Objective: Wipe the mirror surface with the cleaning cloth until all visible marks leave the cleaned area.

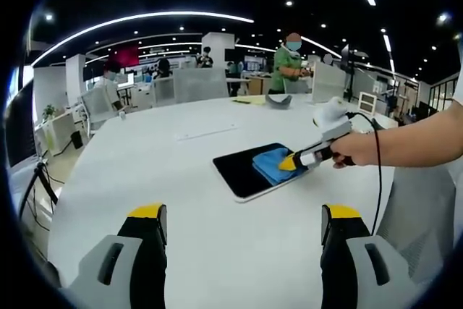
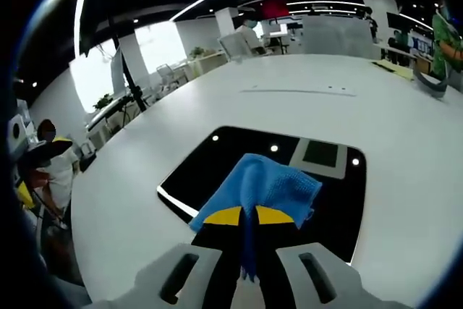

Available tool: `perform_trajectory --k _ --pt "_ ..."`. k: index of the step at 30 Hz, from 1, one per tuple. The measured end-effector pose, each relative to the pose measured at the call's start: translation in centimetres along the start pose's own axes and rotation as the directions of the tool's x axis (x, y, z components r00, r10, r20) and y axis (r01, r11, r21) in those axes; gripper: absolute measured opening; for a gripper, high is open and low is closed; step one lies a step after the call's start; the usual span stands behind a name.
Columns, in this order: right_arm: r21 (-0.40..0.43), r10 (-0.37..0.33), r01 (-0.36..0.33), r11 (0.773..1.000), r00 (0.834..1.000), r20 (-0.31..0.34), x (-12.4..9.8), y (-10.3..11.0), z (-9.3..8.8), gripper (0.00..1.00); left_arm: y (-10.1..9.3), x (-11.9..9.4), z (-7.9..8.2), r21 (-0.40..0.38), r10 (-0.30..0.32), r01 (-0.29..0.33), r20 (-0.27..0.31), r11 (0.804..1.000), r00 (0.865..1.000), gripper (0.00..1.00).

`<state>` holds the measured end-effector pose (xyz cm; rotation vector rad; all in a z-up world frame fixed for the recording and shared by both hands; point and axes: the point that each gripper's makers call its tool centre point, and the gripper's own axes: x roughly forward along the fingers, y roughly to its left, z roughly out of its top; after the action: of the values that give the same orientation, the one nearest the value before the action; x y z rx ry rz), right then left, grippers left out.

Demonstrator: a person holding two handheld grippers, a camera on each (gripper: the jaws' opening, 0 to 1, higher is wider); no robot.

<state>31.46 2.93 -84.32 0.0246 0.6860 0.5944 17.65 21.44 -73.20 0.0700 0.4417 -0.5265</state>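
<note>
A: Where is your right gripper (image 2: 241, 216) at this moment?

B: You hold it low over the mirror (image 2: 210, 168). Its jaws are closed tight on the blue cleaning cloth (image 2: 271, 184), and the cloth spreads forward from the yellow tips and lies on the dark glass. In the left gripper view you see the same thing from the side: the right gripper (image 1: 291, 162) comes in from the right, your hand (image 1: 354, 151) is around its handle, and the cloth (image 1: 272, 165) sits on the right part of the mirror (image 1: 239, 168).

A: And the mirror itself?

B: It lies flat on the white round worktop (image 1: 173, 179), a dark rectangle with rounded corners. In the right gripper view its glass reflects some ceiling lamps and a ceiling panel. I cannot tell from the pictures if marks are on it.

A: What does your left gripper (image 1: 244, 225) do?

B: You hold it above the worktop, well apart from the mirror. Its jaws stand wide and hold nothing.
</note>
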Motion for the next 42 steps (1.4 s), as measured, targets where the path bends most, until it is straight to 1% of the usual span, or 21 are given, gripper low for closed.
perform_trajectory --k 11,23,32,42 --pt "0.007 0.002 -0.002 1.0 1.0 -0.008 0.3 0.0 0.3 0.01 0.3 -0.3 -0.1 -0.005 0.011 -0.011 0.0 1.0 1.0 0.89" --pt "-0.006 0.001 -0.001 1.0 1.0 -0.023 1.6 -0.2 1.3 0.01 0.8 -0.7 -0.5 -0.015 0.026 -0.026 -0.009 1.0 1.0 0.89" --pt "-0.004 -0.002 0.002 1.0 1.0 -0.023 2.5 -0.5 2.0 0.01 1.4 -0.7 -0.8 -0.024 0.034 -0.035 -0.014 0.999 0.999 0.89" --pt "-0.019 -0.005 0.005 1.0 1.0 -0.023 3.9 -0.5 3.1 0.01 1.5 -0.4 -1.0 -0.026 0.027 -0.028 -0.025 0.999 0.999 0.89"
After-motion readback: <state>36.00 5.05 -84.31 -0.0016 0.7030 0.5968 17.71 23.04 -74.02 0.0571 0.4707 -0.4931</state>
